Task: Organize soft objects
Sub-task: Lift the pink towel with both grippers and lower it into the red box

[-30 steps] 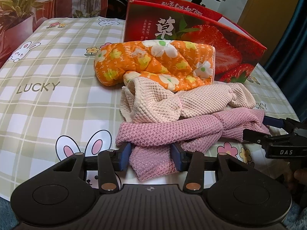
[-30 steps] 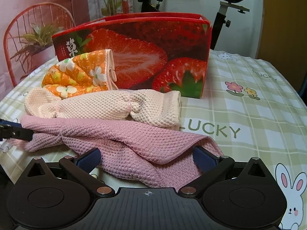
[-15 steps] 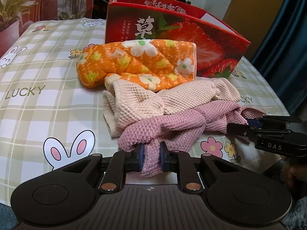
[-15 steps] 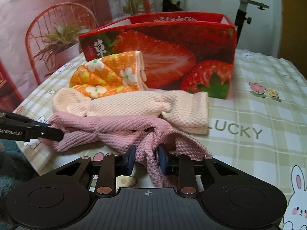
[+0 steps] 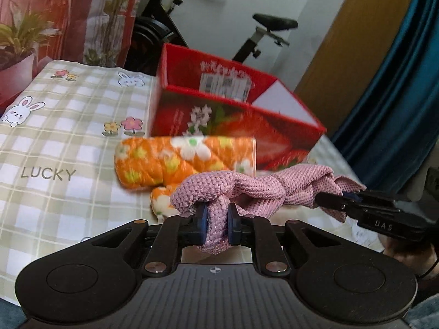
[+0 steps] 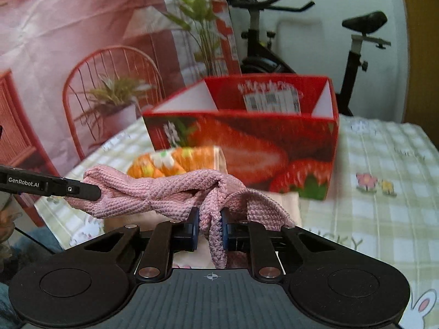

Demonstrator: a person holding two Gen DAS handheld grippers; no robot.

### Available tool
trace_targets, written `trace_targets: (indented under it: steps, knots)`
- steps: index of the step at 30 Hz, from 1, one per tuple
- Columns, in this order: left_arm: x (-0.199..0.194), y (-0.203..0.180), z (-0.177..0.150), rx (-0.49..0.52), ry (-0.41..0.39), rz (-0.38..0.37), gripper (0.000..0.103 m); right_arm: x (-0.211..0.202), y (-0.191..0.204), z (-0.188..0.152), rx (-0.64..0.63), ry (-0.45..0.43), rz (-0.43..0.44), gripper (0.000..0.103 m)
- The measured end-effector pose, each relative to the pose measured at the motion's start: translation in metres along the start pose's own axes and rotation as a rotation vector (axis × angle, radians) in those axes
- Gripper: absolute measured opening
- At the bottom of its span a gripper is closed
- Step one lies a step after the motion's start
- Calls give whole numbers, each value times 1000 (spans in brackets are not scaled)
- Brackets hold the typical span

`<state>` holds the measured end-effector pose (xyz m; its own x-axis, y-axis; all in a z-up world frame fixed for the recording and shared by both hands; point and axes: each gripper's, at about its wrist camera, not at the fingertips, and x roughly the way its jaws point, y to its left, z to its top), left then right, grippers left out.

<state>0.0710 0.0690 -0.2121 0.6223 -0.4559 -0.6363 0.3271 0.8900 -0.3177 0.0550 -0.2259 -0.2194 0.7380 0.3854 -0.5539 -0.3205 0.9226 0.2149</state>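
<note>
Grippers level, jaws pinching pink cloth ends.

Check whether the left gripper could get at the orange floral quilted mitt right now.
Probably not: the left gripper has its jaws shut on the pink waffle-weave cloth, which hangs across the orange floral quilted mitt.

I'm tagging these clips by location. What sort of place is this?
Probably a room in a home: a black exercise bike stands behind a table with a checked bunny-print tablecloth, a teal curtain hangs at one side, and a red strawberry-print cardboard box sits on the table.
</note>
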Motion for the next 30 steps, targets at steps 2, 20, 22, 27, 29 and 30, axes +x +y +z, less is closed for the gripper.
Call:
trace_targets:
  steps: [2,20,22,27,29,30]
  knots:
    - [-4,-1,5,3,-19,7,15,-1,3,7,-5,-12,10,15]
    - [48,-43,138,135,-208,94,15,33,-32,118,64,-150,-45,15]
    - [66,-46,155,140,-207,116,15,47,-42,131,95,-146,-57,15]
    - [113,-38,182,91,-166,146,15,91,-64,155,148,-105,-93,15]
    - [131,-32,189,72,-134,147,15,110,-71,162,160,-73,-107,15]
    - [139,-30,191,72,-117,147,15,118,-74,163,165,-59,-113,15]
